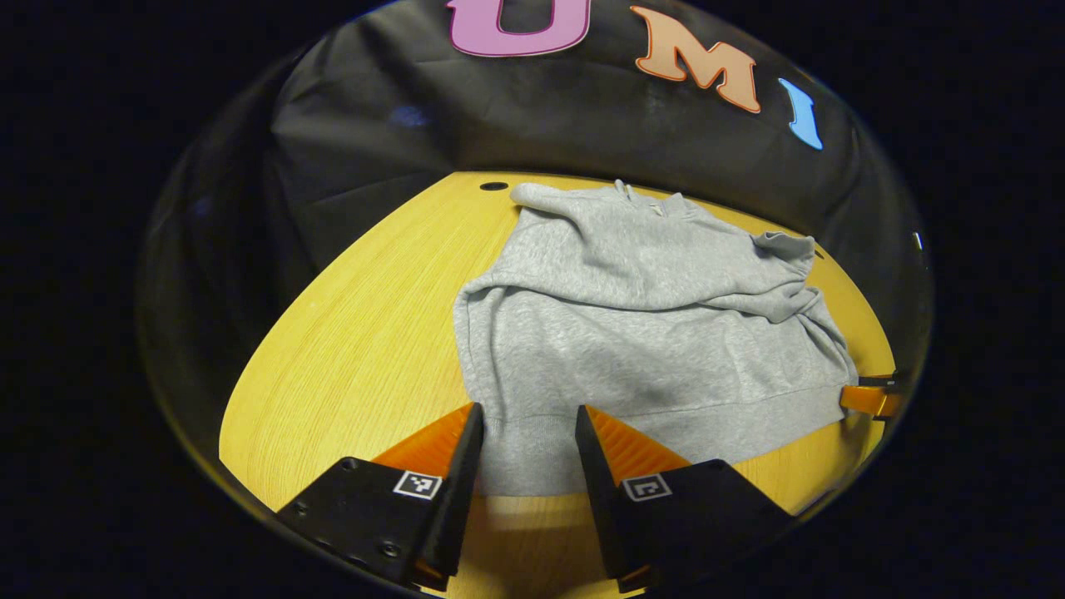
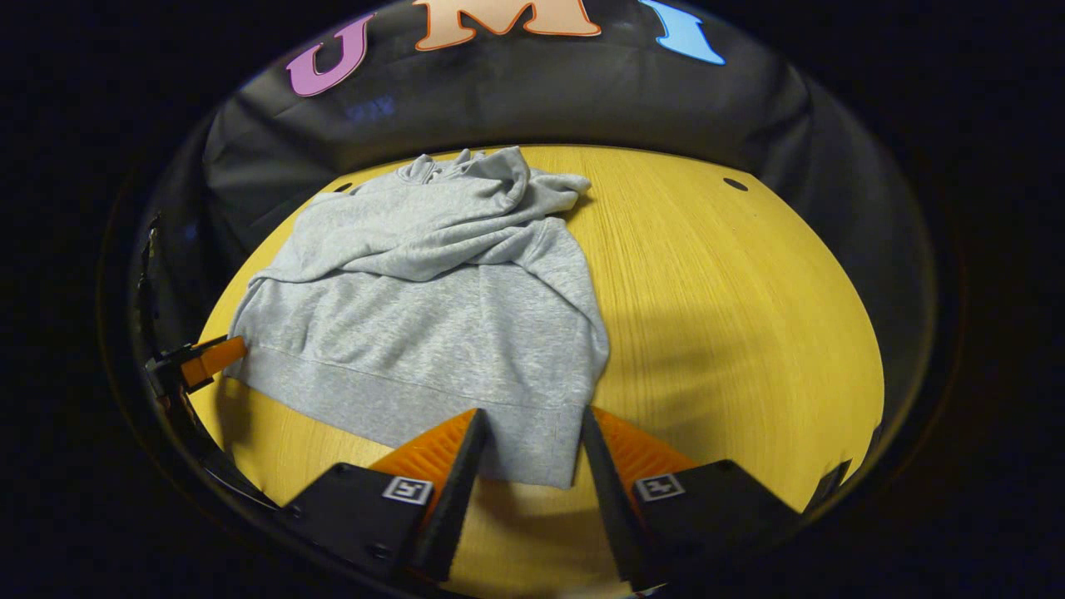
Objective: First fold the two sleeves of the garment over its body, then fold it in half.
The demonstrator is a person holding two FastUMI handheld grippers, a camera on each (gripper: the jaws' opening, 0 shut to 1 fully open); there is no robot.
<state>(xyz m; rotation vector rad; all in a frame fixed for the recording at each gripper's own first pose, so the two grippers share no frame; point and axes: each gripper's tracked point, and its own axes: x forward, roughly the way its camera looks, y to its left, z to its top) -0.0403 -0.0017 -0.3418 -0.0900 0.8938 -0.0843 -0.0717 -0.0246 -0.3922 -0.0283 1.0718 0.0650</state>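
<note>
A grey hooded sweatshirt [image 1: 632, 341] lies flat on the yellow wooden table [image 1: 366, 333], hem toward me, with both sleeves [image 1: 666, 279] crossed over its chest. My left gripper [image 1: 529, 409] is open and straddles the hem near its left corner, the ribbed band lying between the fingers. In the right gripper view the sweatshirt [image 2: 433, 324] has its sleeves [image 2: 449, 245] bunched over the upper body. My right gripper [image 2: 532, 412] is open over the hem's right corner. The left gripper [image 2: 204, 362] shows at the far hem corner, and the right gripper [image 1: 869, 398] at the right edge.
Bare tabletop [image 2: 732, 316] stretches to the right of the sweatshirt and also to its left. Small round holes [image 2: 735, 184] [image 1: 493, 185] sit near the table's back edge. The black cloth wall [image 1: 499, 116] rises behind the table.
</note>
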